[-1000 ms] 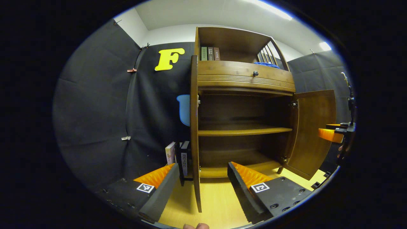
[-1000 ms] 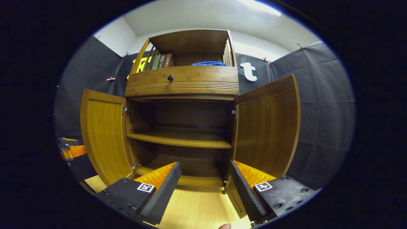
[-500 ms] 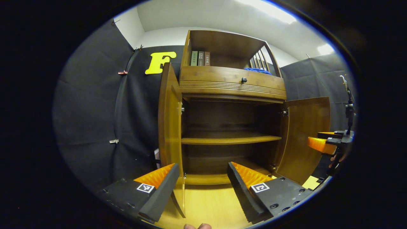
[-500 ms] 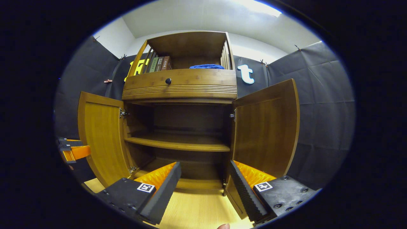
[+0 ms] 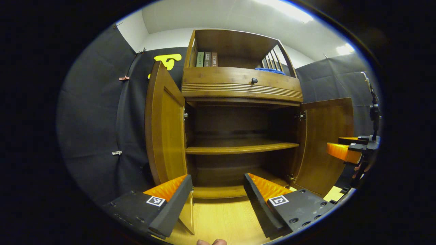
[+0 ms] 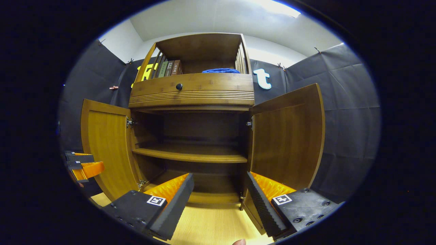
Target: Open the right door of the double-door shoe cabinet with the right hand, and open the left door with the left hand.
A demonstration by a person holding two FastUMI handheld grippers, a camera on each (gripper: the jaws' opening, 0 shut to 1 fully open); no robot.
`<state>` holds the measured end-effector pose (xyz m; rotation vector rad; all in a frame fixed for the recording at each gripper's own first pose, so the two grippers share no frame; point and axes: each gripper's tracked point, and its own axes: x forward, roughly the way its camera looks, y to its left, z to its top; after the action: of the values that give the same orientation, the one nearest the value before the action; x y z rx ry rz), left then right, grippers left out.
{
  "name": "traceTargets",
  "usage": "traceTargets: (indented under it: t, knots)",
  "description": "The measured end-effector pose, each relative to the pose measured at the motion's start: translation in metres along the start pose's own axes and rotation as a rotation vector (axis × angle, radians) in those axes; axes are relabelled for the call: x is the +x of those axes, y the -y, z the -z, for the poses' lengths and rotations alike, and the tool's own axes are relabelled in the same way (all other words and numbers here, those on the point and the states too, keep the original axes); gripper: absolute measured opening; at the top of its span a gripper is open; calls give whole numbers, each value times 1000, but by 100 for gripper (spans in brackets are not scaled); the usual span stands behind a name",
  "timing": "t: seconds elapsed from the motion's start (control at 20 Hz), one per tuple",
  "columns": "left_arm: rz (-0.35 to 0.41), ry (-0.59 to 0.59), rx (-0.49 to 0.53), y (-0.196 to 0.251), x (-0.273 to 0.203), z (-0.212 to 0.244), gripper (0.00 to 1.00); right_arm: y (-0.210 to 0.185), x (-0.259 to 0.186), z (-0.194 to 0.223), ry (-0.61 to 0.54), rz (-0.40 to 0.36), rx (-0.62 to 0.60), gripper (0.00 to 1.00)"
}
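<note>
The wooden shoe cabinet (image 5: 238, 88) stands with both lower doors swung wide. In the left gripper view the left door (image 5: 165, 136) shows its inner face and the right door (image 5: 325, 143) hangs open at the right. My left gripper (image 5: 216, 183) is open, empty, in front of the bare lower shelves, apart from the left door. The right gripper (image 5: 347, 151) is held beside the right door. In the right gripper view the left door (image 6: 105, 149) and right door (image 6: 286, 136) frame the shelf (image 6: 190, 154). My right gripper (image 6: 219, 182) is open and holds nothing. The left gripper (image 6: 83, 166) hovers by the left door's outer edge.
A drawer with a dark knob (image 5: 254, 80) sits above the doors. The top shelf holds books (image 5: 206, 59) and a blue cloth (image 5: 270, 70). Light wooden floor (image 5: 221, 217) runs up to the cabinet. Black cloth walls close in on both sides.
The left gripper has shifted, so the left door, seen edge-on a second ago, now shows its inner face left of the fingers. The right gripper and both doors have barely moved.
</note>
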<state>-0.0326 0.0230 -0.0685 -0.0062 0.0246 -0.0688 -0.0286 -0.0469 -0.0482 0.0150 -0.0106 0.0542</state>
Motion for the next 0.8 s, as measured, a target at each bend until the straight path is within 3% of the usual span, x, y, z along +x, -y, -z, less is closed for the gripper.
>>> traceTargets:
  t: [0.8]
  knots:
    - [24, -2, 10, 5, 11, 1, 94, -6, 6, 2, -4, 0, -13, 98]
